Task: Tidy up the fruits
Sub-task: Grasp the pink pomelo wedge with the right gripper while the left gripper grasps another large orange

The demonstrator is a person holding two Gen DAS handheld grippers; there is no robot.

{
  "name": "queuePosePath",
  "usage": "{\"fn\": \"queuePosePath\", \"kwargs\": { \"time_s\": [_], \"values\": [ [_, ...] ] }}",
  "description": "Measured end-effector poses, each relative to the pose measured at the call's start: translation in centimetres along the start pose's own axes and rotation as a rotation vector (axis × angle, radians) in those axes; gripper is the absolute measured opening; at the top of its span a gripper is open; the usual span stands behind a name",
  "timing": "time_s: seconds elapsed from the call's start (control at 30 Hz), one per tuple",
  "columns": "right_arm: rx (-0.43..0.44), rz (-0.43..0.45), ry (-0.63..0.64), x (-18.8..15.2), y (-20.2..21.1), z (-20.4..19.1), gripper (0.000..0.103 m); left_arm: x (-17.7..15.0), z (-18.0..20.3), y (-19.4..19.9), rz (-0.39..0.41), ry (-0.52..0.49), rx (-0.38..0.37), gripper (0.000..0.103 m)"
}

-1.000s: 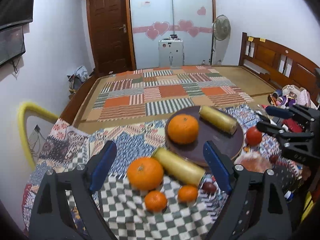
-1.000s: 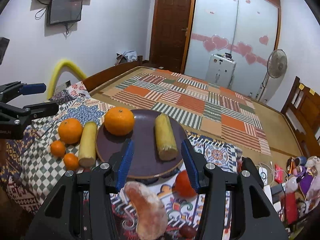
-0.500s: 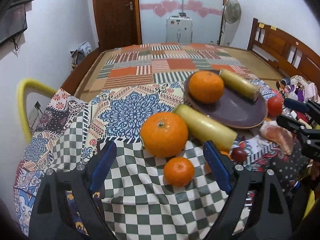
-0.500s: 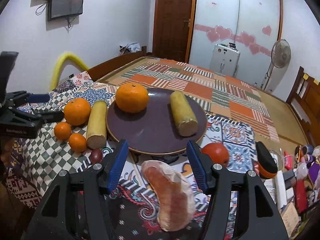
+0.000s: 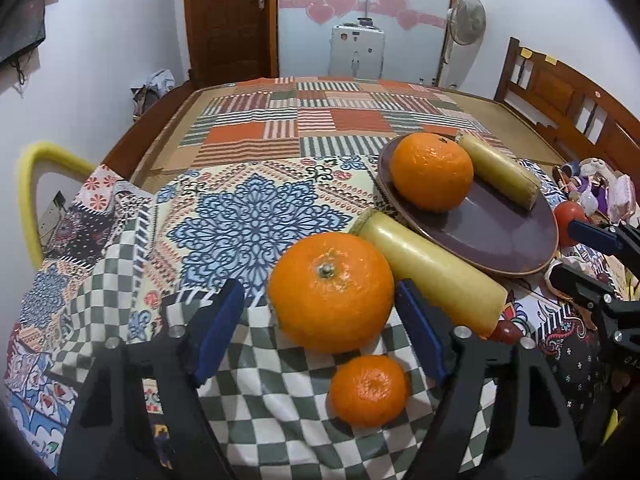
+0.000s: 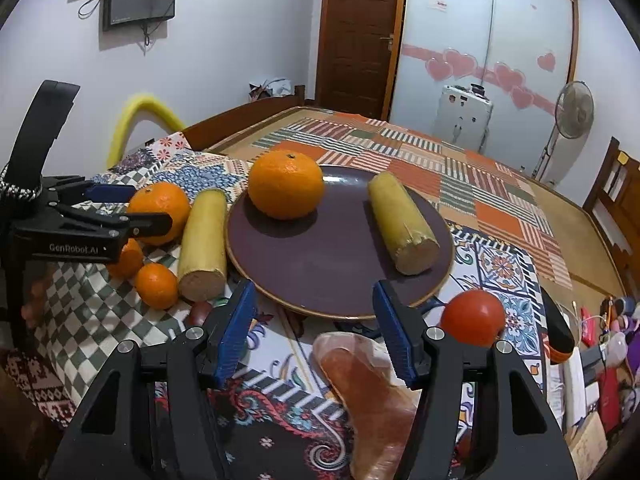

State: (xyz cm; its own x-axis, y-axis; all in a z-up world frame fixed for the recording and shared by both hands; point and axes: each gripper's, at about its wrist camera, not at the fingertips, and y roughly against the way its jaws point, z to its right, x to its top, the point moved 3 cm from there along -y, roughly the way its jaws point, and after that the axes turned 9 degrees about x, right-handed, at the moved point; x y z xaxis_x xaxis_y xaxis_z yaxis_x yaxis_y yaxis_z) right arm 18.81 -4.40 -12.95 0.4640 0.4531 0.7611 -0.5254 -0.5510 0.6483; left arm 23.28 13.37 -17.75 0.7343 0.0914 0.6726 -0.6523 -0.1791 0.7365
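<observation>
Closing around a big orange [image 5: 331,292] on the checked cloth [image 5: 280,412], the left gripper [image 5: 320,332] has its blue pads either side of the fruit; the right-hand pad [image 5: 420,336] sits against the peel or very nearly, the other pad [image 5: 218,330] stands clear, so nothing is gripped. A small orange [image 5: 368,385] lies nearer than the big one, between the gripper's arms. Just beyond the big orange and touching it lies a yellow cylinder [image 5: 430,276], its far end reaching the rim of the dark plate [image 5: 500,236].

The right gripper [image 6: 316,328] is partly open and holds nothing; a pinkish fruit segment [image 6: 360,384] lies on the patterned cloth between its fingers, untouched as far as I can tell. A red tomato [image 6: 472,317] sits just right of the plate's near rim, beside the right finger [image 6: 394,332].

On the plate [image 6: 320,264] itself rest two things: an orange [image 6: 285,185] at its far left and a second yellow cylinder [image 6: 402,228] at its right, well apart. Beyond the plate stretches the striped patchwork mat [image 6: 420,160]
</observation>
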Motion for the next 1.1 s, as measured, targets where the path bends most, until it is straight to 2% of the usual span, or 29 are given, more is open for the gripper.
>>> {"fn": "queuePosePath", "kwargs": {
  "time_s": [0.07,0.27,0.53,0.77,0.93,1.0,1.03,1.1],
  "values": [
    [-0.009,-0.007,-0.002,-0.3,0.2,0.4,0.057,0.0,0.3,0.0,0.004,-0.007,-0.017,0.066],
    [-0.031,-0.025,-0.011,-1.6,1.8,1.4,0.057,-0.1,0.2,0.8,0.006,-0.002,-0.009,0.065],
    [-0.044,-0.074,-0.003,-3.8,3.3,2.3,0.057,-0.2,-0.1,5.7,0.083,-0.002,-0.029,0.064],
    [-0.010,-0.121,-0.020,-4.7,2.3,2.7,0.057,-2.0,1.0,7.9,0.085,-0.043,-0.057,0.064],
    [0.032,-0.122,-0.060,-4.5,1.7,3.2,0.057,-3.1,1.5,8.6,0.088,-0.061,-0.064,0.064],
    [0.055,-0.118,-0.087,-4.5,1.5,3.6,0.053,-3.3,1.5,8.7,0.088,-0.063,-0.059,0.064],
    [0.058,-0.113,-0.098,-4.5,1.4,3.8,0.046,-3.4,1.5,8.7,0.089,-0.062,-0.058,0.064],
    [0.061,-0.107,-0.106,-4.6,1.5,3.9,0.044,-3.4,1.4,8.7,0.090,-0.056,-0.058,0.064]
  ]
}}
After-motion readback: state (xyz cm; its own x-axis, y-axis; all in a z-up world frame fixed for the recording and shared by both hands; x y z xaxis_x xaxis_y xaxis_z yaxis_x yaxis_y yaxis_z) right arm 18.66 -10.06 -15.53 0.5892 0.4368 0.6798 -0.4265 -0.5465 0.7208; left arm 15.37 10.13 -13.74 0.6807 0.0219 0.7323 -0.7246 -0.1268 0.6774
